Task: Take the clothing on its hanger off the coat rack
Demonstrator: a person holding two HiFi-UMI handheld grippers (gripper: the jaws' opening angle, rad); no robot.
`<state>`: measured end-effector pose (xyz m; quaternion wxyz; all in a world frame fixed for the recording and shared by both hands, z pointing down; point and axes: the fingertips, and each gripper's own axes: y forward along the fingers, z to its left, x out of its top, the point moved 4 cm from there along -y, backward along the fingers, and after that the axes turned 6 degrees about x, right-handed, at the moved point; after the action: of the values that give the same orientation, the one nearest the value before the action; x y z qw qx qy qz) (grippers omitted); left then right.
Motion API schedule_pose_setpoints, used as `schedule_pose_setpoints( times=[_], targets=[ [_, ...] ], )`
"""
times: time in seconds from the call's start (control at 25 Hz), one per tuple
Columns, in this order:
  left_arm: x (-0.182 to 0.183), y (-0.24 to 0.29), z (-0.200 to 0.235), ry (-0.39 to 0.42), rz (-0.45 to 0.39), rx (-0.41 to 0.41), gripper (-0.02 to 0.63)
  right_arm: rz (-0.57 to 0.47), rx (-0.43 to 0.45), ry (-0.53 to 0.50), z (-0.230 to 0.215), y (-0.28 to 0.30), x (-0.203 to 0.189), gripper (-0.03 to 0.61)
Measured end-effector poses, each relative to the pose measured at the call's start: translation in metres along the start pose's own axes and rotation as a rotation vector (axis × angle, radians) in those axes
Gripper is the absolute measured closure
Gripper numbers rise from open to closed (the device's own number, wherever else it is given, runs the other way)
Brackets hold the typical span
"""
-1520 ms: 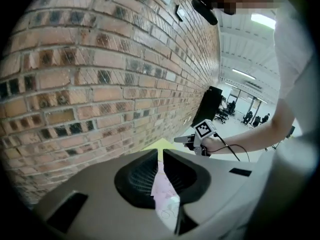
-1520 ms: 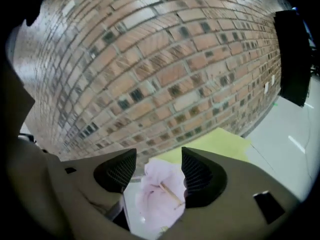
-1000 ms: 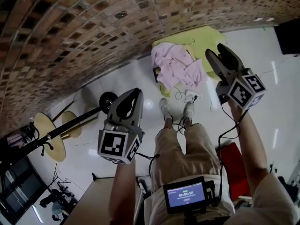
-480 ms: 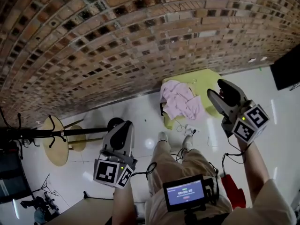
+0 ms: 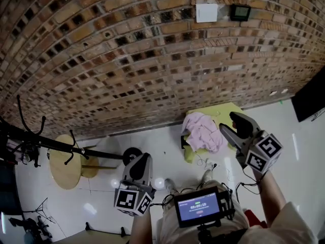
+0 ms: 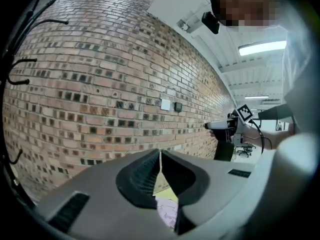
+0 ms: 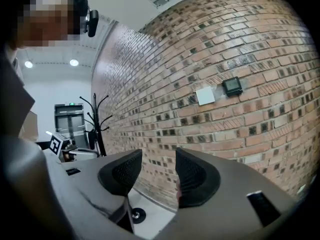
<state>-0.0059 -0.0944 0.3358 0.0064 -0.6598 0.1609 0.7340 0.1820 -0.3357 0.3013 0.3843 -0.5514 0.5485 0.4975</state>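
A pink garment (image 5: 202, 132) lies crumpled on a yellow-green seat (image 5: 223, 111) on the floor by the brick wall; I cannot make out a hanger. The black coat rack (image 5: 56, 145) stands at the left, its hooks (image 6: 22, 61) bare at the left gripper view's edge. My left gripper (image 5: 143, 157) is raised toward the wall, its jaws shut tip to tip (image 6: 160, 154) on nothing. My right gripper (image 5: 231, 122) hangs in the air over the garment, far from the rack. Its jaws (image 7: 159, 159) stand open and have just been closing a little, with nothing between them.
A round wooden table (image 5: 63, 162) stands beside the rack, whose round base (image 7: 134, 215) rests on the white floor. A white plate (image 5: 206, 12) and a dark box (image 5: 239, 11) are fixed to the wall. A black screen (image 5: 311, 99) is at the right.
Both grippers have risen and now point nearly level at the wall. The head view has tilted up, bringing the rack's hooks and the wall fittings into sight. The right jaws narrowed slightly.
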Motion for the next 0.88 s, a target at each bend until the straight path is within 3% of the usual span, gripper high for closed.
schedule_pose_setpoints(
  times=[0.32, 0.56, 0.88],
  targets=[
    [0.021, -0.101, 0.130, 0.037, -0.059, 0.106, 0.589, 0.020, 0.033, -0.074, 0.127, 0.101, 0.002, 0.376],
    [-0.004, -0.176, 0.213, 0.015, -0.077, 0.190, 0.589, 0.043, 0.076, -0.084, 0.218, 0.166, -0.022, 0.393],
    [-0.053, -0.265, 0.303, -0.035, -0.032, 0.286, 0.589, 0.087, 0.129, -0.068, 0.308, 0.232, -0.064, 0.408]
  ],
)
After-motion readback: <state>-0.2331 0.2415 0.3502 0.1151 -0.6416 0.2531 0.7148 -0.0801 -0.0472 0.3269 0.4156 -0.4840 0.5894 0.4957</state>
